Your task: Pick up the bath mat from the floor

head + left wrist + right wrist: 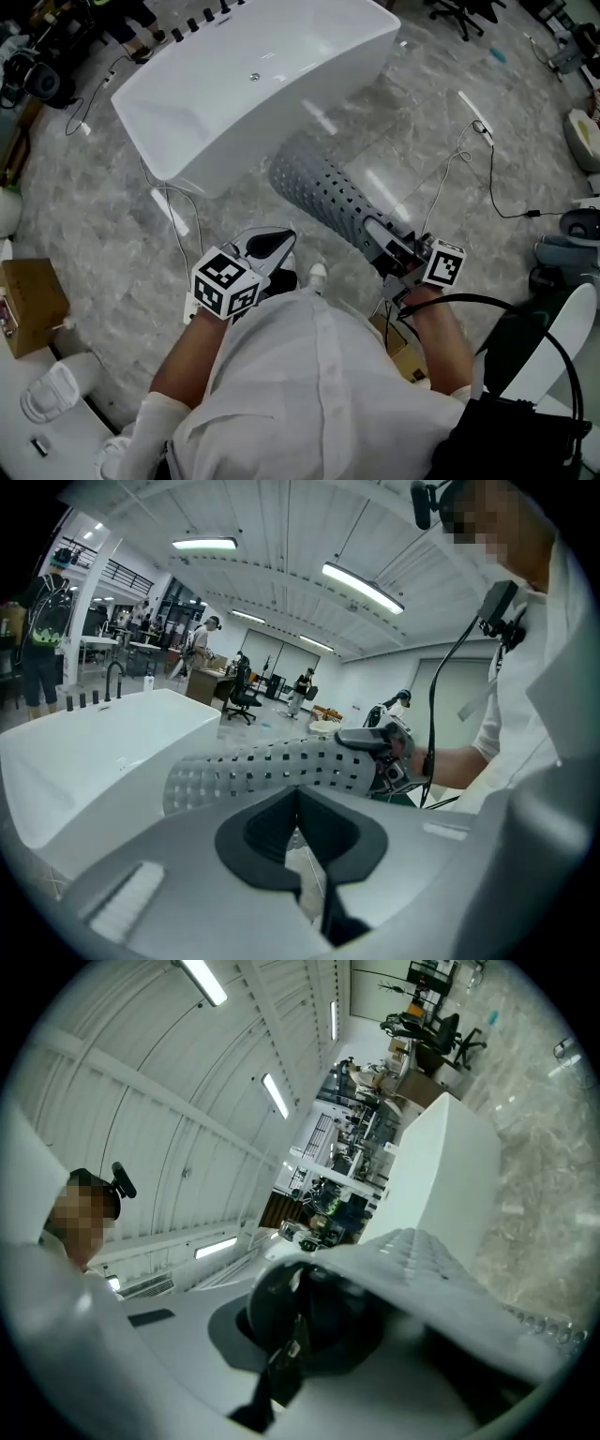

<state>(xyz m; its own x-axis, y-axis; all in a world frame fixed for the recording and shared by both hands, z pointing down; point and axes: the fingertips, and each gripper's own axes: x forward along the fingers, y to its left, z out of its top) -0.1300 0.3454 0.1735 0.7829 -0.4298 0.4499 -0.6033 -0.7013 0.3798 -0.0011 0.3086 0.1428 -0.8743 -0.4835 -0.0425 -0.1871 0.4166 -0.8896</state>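
The grey perforated bath mat (323,187) is off the marble floor, held out as a curled roll in front of the bathtub. My right gripper (392,246) is shut on its near end. In the right gripper view the mat (450,1283) drapes over the closed jaws and hides the fingertips. The left gripper view shows the mat (267,766) reaching left from the right gripper (382,752). My left gripper (272,247) hangs to the mat's left, clear of it. Its dark pads (281,832) meet with nothing between them.
A white freestanding bathtub (253,84) stands just beyond the mat. Cables (492,178) trail over the floor at right. A cardboard box (28,305) sits at the left edge, white fixtures at the lower left and right. The person's shoe (317,274) is below the mat.
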